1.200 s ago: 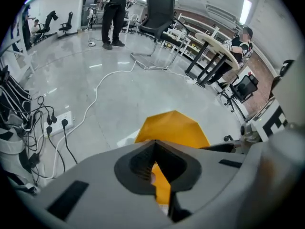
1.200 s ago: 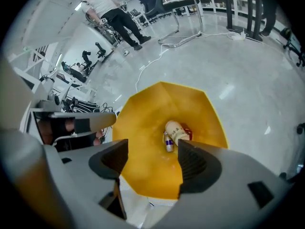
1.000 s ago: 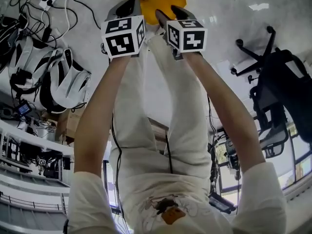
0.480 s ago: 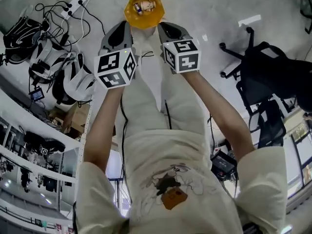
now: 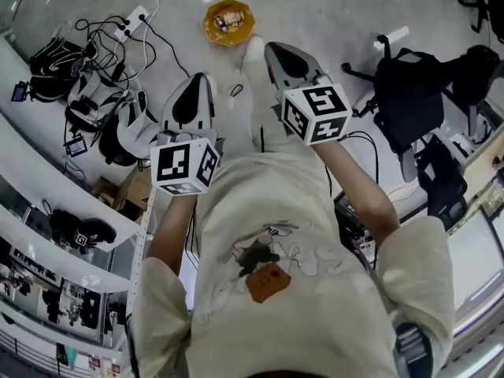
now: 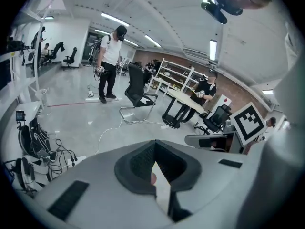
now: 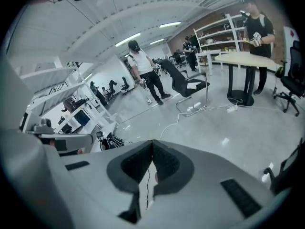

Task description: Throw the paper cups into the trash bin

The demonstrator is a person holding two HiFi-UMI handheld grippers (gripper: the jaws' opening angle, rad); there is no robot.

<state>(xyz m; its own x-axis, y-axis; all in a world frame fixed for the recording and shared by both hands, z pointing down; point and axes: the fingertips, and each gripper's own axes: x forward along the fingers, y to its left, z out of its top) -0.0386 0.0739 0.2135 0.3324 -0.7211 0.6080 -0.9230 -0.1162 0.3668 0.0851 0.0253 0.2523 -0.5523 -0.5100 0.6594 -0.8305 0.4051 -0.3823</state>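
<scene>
A yellow trash bin (image 5: 227, 22) stands on the grey floor far below, with paper cups (image 5: 229, 16) lying inside it. Both grippers are held high in front of the person's chest, well above and short of the bin. My left gripper (image 5: 202, 77) is shut, its pads meeting with nothing between them (image 6: 154, 143). My right gripper (image 5: 269, 47) is shut too, and empty (image 7: 152, 142); its jaws have just been closing on nothing. No cup is in either gripper.
Cables and a power strip (image 5: 132, 16) and black-and-white gear (image 5: 106, 116) lie on the floor at left beside white shelving (image 5: 47, 187). A black office chair (image 5: 409, 93) stands at right. Other people (image 6: 110, 56), a chair (image 6: 138, 92) and a table (image 7: 243, 58) are farther off.
Both grippers have risen away from the bin toward the chest. The bin now looks smaller and farther below. The right jaws have closed.
</scene>
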